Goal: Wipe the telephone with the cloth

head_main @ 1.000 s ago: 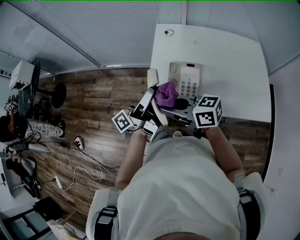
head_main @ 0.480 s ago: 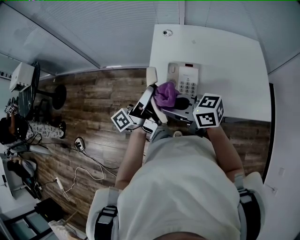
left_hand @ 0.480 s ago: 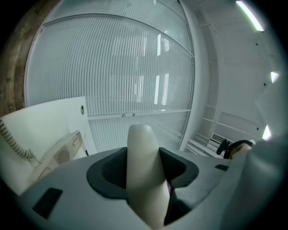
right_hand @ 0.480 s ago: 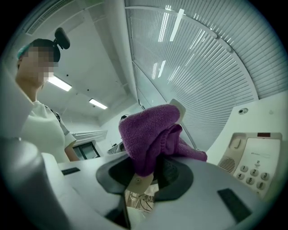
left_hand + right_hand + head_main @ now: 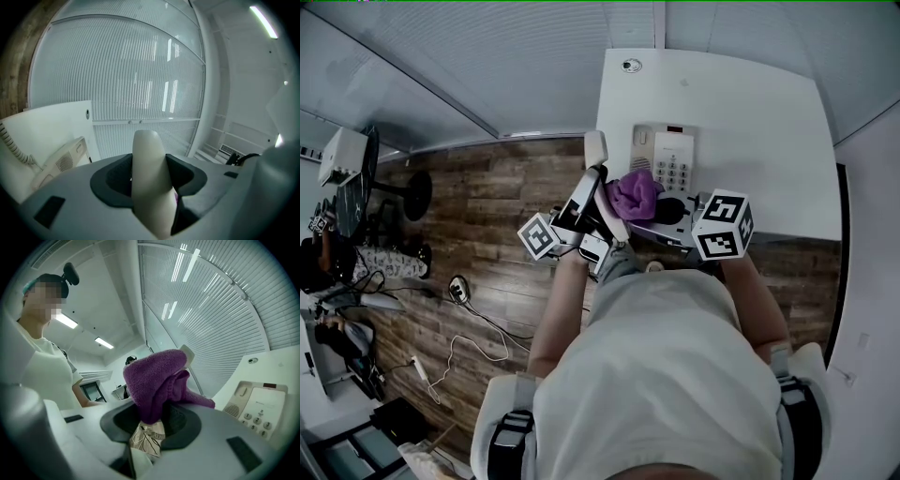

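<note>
Head view: my left gripper [image 5: 594, 192] clamps the cream handset [image 5: 596, 150], held clear of the telephone base [image 5: 670, 155] on the white table [image 5: 750, 112], while my right gripper [image 5: 661, 208] pinches the purple cloth [image 5: 633, 192] against its side. Handset wiping looks under way; I judge the keypad [image 5: 677, 174] and base are not yet done.

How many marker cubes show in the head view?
2. One marker cube lies left of the purple cloth, over the floor; the other right of it, at the edge of the table. None seems hidden.
</note>
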Available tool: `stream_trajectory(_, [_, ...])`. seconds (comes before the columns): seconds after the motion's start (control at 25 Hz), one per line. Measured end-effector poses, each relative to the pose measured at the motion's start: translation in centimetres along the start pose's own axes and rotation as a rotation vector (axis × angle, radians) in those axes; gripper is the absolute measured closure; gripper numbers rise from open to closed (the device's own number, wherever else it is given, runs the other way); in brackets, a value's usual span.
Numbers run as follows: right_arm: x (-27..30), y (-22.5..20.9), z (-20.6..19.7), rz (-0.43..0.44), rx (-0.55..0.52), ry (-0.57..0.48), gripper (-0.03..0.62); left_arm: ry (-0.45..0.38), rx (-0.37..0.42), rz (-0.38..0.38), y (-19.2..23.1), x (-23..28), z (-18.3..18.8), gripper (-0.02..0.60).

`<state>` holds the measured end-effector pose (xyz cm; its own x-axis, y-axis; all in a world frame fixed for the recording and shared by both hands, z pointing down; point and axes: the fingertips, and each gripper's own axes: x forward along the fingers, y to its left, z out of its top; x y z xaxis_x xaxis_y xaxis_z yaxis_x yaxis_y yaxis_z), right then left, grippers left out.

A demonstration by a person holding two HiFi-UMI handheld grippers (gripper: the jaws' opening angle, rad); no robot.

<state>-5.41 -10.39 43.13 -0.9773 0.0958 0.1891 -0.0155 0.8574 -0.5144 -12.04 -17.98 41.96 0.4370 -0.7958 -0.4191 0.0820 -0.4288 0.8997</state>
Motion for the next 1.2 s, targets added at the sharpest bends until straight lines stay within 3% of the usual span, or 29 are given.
stream_trajectory(0.4, [-0.2, 0.5, -0.9, 0.056, 0.015, 0.018, 0.477, -0.028, 0.013, 0.01, 0.4, 0.4, 1.0, 0.353])
stream_trajectory(1.2, [-1.1, -0.4, -4.6, 0.002, 0.045, 0.094, 0.477, -0.021, 0.049, 0.028, 1.1, 1.9, 2.3, 0.353])
